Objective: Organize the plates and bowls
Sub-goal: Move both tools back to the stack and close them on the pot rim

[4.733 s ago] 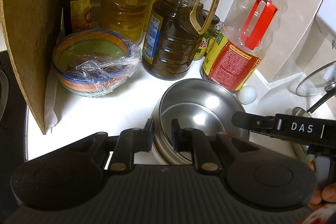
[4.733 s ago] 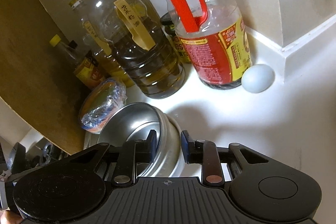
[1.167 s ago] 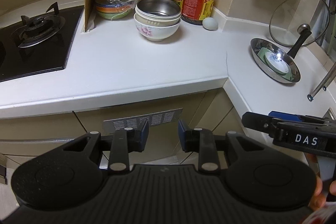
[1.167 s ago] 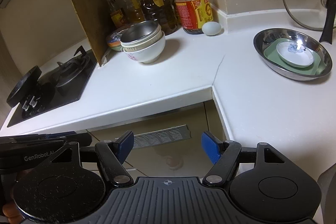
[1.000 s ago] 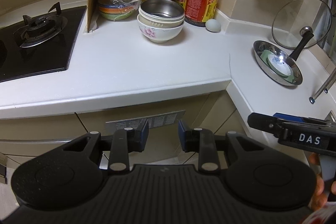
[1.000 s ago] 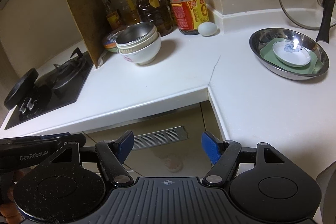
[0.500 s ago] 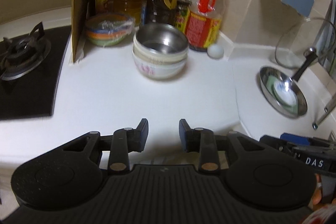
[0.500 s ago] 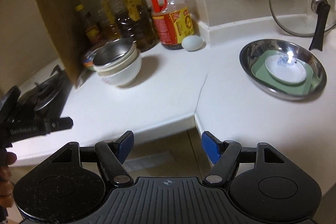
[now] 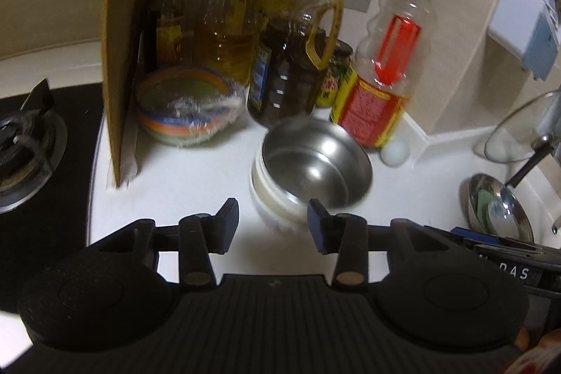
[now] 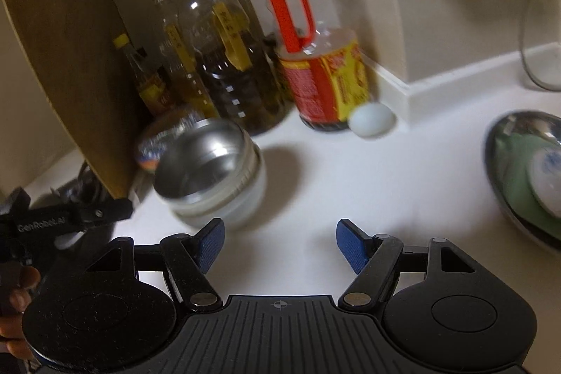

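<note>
A steel bowl [image 9: 317,169] sits nested on top of white bowls [image 9: 271,202] on the white counter; the stack also shows in the right wrist view [image 10: 210,174]. My left gripper [image 9: 272,226] is open and empty just in front of the stack. My right gripper [image 10: 277,246] is open wide and empty, to the right of the stack. A steel pan [image 10: 519,142] at the right holds a green plate [image 10: 519,184] and a small white dish [image 10: 547,181]. A stack of colourful bowls in plastic wrap [image 9: 189,114] stands behind.
Oil and sauce bottles [image 9: 298,58] line the back wall, with an egg [image 10: 371,120] beside the red-handled bottle [image 10: 315,65]. A cardboard sheet [image 9: 122,41] stands between the bowls and the gas hob [image 9: 24,146]. A glass lid [image 10: 540,23] leans at the right.
Both grippers have moved in towards the bowl stack on the counter. The left gripper's fingers have opened wider. The right gripper stays open.
</note>
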`<action>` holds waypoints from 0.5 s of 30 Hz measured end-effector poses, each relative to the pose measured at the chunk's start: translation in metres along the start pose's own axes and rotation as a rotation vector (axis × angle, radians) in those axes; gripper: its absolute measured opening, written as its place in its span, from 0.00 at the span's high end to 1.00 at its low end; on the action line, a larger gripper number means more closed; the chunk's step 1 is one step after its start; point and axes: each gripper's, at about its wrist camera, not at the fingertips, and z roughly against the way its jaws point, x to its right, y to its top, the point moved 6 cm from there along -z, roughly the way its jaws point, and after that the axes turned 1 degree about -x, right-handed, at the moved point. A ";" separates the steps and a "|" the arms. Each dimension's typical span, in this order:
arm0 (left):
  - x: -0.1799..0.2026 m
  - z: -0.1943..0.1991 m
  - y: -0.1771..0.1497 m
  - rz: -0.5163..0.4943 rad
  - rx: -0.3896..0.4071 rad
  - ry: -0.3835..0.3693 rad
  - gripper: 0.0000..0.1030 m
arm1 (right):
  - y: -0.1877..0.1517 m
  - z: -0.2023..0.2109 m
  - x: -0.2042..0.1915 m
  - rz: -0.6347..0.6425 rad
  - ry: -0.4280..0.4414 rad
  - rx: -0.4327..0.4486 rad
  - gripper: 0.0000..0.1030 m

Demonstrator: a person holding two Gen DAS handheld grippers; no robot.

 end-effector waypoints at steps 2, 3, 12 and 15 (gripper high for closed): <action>-0.003 -0.011 0.009 -0.006 -0.003 -0.009 0.60 | 0.012 -0.011 -0.005 -0.001 0.002 0.014 0.31; -0.004 -0.017 0.013 -0.008 -0.006 -0.009 0.60 | 0.017 -0.016 -0.008 0.000 0.003 0.018 0.31; -0.010 -0.065 0.032 -0.027 -0.070 -0.026 0.60 | 0.038 -0.066 -0.021 0.001 -0.029 -0.003 0.31; -0.012 -0.074 0.033 -0.038 -0.084 -0.021 0.60 | 0.040 -0.080 -0.022 -0.006 -0.046 -0.020 0.32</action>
